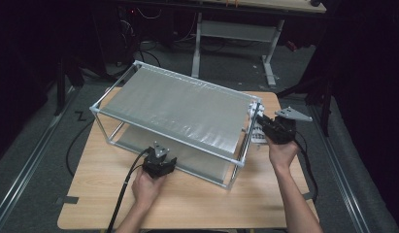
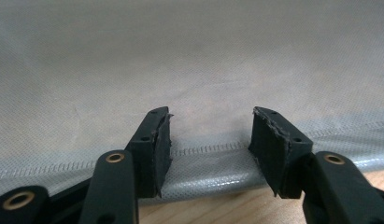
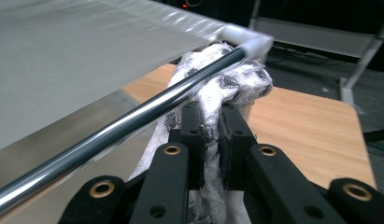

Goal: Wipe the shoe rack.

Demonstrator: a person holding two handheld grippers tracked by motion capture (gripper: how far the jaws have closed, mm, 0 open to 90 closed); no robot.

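I am draping a cloth point(image 3: 213, 93) over the end rail point(image 3: 110, 133) of the rack point(image 1: 139, 65), and that step is under way rather than done. My right gripper point(image 3: 212, 122) is clenched on the cloth: the black-and-white fabric is pinched between its jaws and bunches up against the rail near the white corner piece point(image 3: 255, 43). In the high view the cloth point(image 1: 256, 131) hangs at the rack's right end, above the table point(image 1: 197, 204), with my right gripper point(image 1: 268, 127) just beside it.

My left gripper point(image 1: 160, 164) sits at the near side of the rack, by the lower shelf point(image 1: 194, 158). In the left gripper view its jaws point(image 2: 210, 140) stand apart with nothing pinched; the stitched hem of the shelf point(image 2: 208, 151) lies between them and just beyond. I judge that hand is there to steady the rack, though I cannot tell whether it presses on the frame.

Next, I think the cloth must go over the rail, not stay wadded against it. That calls for lifting the pinched part clear of the rail, carrying it across, and lowering it so fabric hangs on both sides. Only then should I let go. The risk I see is the bunch snagging at the corner piece, or the light rack shifting if I pull sideways.
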